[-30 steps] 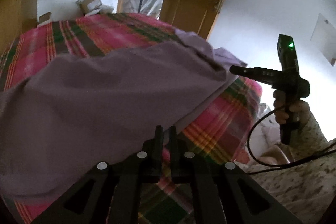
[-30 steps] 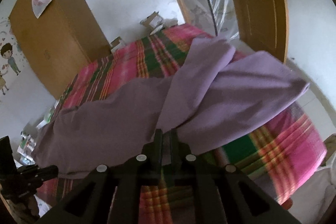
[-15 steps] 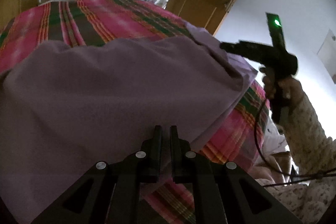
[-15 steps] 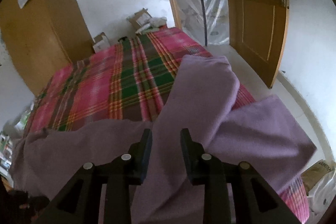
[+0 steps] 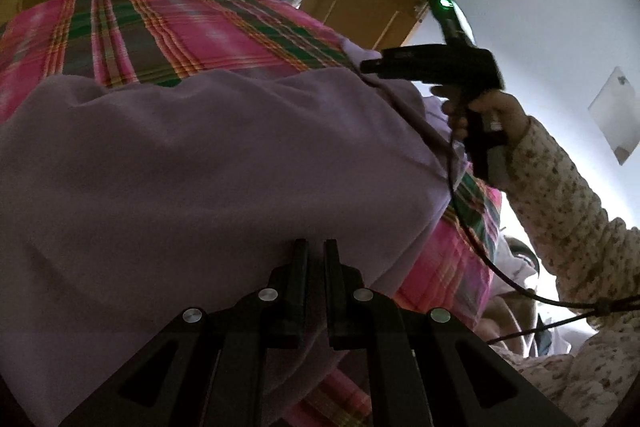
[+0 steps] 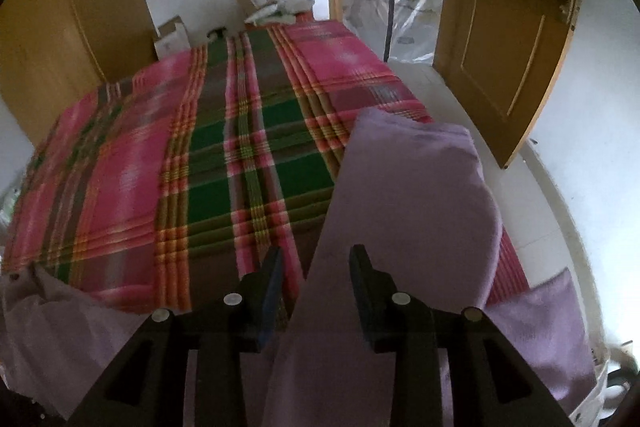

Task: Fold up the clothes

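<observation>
Left wrist view: lilac garment [image 5: 224, 167] seen spread in soft, wrinkled mound over plaid bed cover [image 5: 192, 27], near edge draped off bed side. Left tool [image 5: 316, 255] held with fingers nearly together, fold of lilac cloth pinched between them. Right tool [image 5: 370, 67] seen held by hand [image 5: 488, 111] in floral sleeve [image 5: 560, 195], tip at far corner of garment. Right wrist view: right tool [image 6: 316, 263] fingers set apart, narrow lilac strip running between them toward bed's right edge.
</observation>
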`<state>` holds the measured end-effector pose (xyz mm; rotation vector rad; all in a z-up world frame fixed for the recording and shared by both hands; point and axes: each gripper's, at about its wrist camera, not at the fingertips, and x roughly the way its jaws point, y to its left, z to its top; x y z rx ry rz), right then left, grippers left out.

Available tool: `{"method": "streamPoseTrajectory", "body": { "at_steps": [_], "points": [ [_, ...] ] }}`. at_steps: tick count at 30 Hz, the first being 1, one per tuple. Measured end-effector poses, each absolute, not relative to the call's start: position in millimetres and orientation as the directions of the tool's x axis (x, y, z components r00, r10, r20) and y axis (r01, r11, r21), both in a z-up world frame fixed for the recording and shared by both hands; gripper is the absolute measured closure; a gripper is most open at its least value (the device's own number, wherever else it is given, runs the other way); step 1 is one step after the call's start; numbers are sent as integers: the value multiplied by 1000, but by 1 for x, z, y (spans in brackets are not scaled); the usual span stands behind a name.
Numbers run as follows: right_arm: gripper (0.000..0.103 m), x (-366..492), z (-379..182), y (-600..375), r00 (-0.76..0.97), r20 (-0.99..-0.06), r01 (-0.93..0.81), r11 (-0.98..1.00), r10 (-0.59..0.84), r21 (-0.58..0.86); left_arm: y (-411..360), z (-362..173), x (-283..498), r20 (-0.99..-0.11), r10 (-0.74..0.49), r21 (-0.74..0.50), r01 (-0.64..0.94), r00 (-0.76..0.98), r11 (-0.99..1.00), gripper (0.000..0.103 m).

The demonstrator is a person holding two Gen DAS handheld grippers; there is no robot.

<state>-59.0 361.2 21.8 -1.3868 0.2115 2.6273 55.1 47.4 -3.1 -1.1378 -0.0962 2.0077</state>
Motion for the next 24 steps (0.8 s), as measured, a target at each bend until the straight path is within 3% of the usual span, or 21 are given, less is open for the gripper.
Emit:
{"method": "streamPoseTrajectory", "body": {
  "at_steps": [9, 15, 24],
  "points": [
    [70, -80, 15, 370, -530, -838, -246, -969, 131, 3, 46, -3, 52, -674, 691, -454, -592, -260, -666, 96],
    [98, -84, 14, 377, -529, -830, -268, -963, 176, -33, 47, -3, 52, -678, 686, -451, -588, -264, -672, 96],
    [99, -43, 49, 408, -636, -753, -317, -947, 170, 54, 49, -2, 56, -693, 661, -427, -575, -287, -698, 96]
  ]
}}
